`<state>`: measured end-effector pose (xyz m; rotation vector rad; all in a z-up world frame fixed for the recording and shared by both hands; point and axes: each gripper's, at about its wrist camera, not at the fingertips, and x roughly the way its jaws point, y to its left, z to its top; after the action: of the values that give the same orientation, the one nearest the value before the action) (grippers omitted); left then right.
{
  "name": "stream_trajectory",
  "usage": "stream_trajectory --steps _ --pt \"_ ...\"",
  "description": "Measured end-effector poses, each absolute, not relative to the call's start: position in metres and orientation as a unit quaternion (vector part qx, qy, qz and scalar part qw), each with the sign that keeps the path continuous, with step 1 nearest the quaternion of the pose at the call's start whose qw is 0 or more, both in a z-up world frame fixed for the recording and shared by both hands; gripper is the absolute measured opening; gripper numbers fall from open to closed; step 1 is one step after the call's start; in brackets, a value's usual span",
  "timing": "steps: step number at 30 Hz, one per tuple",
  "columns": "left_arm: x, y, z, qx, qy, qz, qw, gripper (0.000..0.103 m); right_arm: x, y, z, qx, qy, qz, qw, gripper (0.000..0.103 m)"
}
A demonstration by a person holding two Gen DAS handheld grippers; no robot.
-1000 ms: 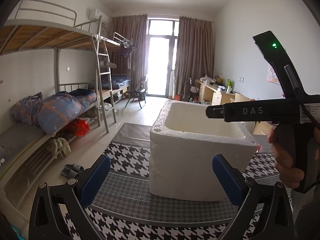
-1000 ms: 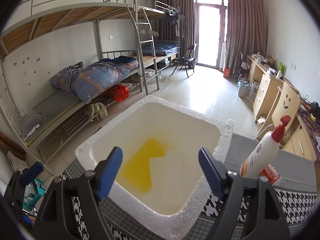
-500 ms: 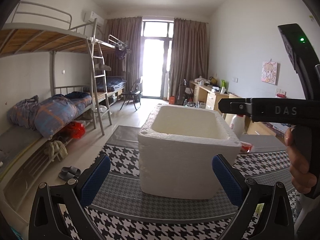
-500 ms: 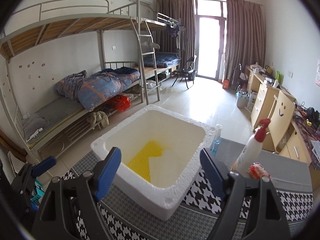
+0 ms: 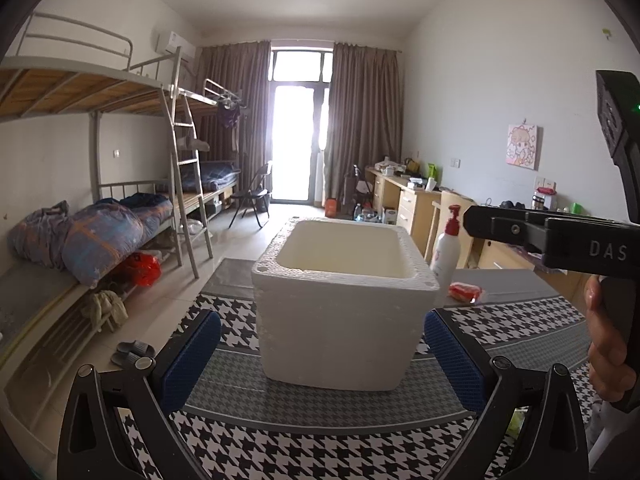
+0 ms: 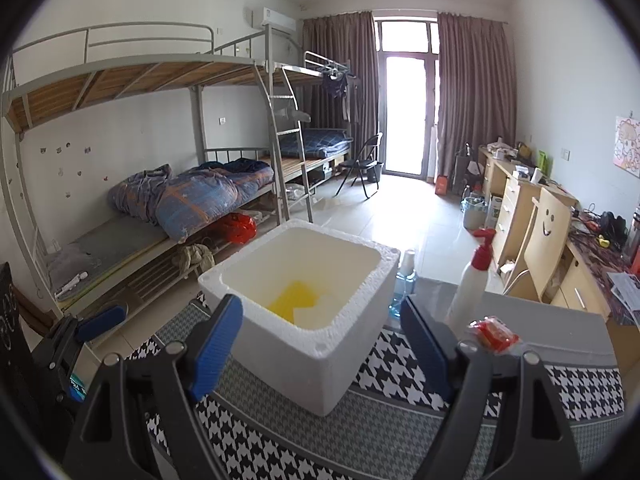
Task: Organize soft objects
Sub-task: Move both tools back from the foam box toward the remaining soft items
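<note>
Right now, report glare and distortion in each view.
Left wrist view: the bright balcony door is blown out, and the fisheye bows the grey metal bunk bed. Right wrist view: the door glares too, reflecting off the pale tiled floor.

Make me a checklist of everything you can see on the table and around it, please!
Surface: table under a houndstooth cloth with a grey middle.
Job's things: white foam box stands open on the cloth; yellow sheet and a white piece lie inside.
Clutter: white pump bottle, red packet, blue bottle behind the box.
Tongs: left tongs open and holding nothing; right tongs open and holding nothing, both short of the box.
Cables: tangle of wires on the desk.
Surroundings: bunk beds, folding chair, curtains, bright door.
</note>
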<state>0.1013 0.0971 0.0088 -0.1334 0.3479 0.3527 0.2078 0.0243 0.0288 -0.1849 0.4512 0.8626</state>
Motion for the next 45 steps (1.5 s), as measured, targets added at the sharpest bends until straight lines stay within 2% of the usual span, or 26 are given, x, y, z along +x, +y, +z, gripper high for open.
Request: stream_trajectory --steps 14,21,45 --pt "0.088 0.073 0.013 -0.058 0.167 0.15 0.973 0.102 0.18 -0.013 0.029 -0.067 0.194 0.396 0.895 0.085" --pt "0.086 0.058 0.012 -0.059 0.166 0.132 0.976 0.102 0.168 -0.031 0.025 -0.058 0.178 0.384 0.904 0.093" --pt "0.088 0.024 0.007 -0.06 0.161 0.056 0.984 0.102 0.154 -0.092 0.005 -0.015 0.16 0.339 0.927 0.094"
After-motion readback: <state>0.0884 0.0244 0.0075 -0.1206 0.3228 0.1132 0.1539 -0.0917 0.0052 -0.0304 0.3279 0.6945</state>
